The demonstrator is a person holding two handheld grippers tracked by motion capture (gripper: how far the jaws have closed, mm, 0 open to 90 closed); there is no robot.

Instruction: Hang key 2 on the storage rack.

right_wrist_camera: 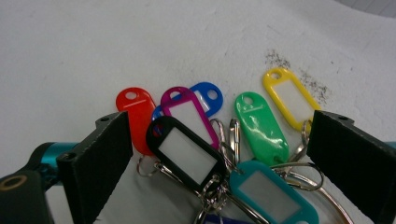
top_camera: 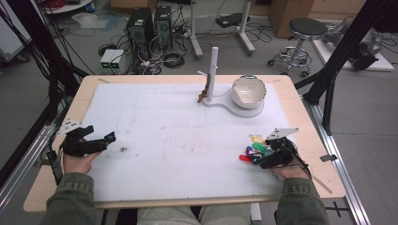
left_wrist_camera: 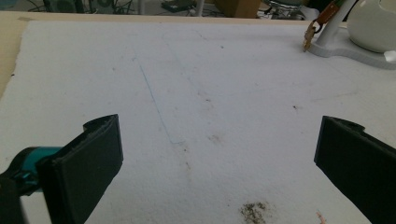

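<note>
Covering most of the bench [top_camera: 300,101] is a white mat [top_camera: 164,136], stained here and there. Near its far edge, right of centre, stands a white stand [top_camera: 213,75] with a bowl [top_camera: 248,91] on its base and a small brown tag [top_camera: 202,95] hanging from its peg. At the near left corner of the mat the left gripper [top_camera: 101,140] is held just over bare mat, jaws wide apart with nothing between them. Near the right edge the right gripper [top_camera: 263,157] is also spread wide, its jaws either side of a bunch of key tags [right_wrist_camera: 224,140]: red, purple, blue, black, green, yellow and teal, joined on metal rings [right_wrist_camera: 224,135] and lying on the mat.
</note>
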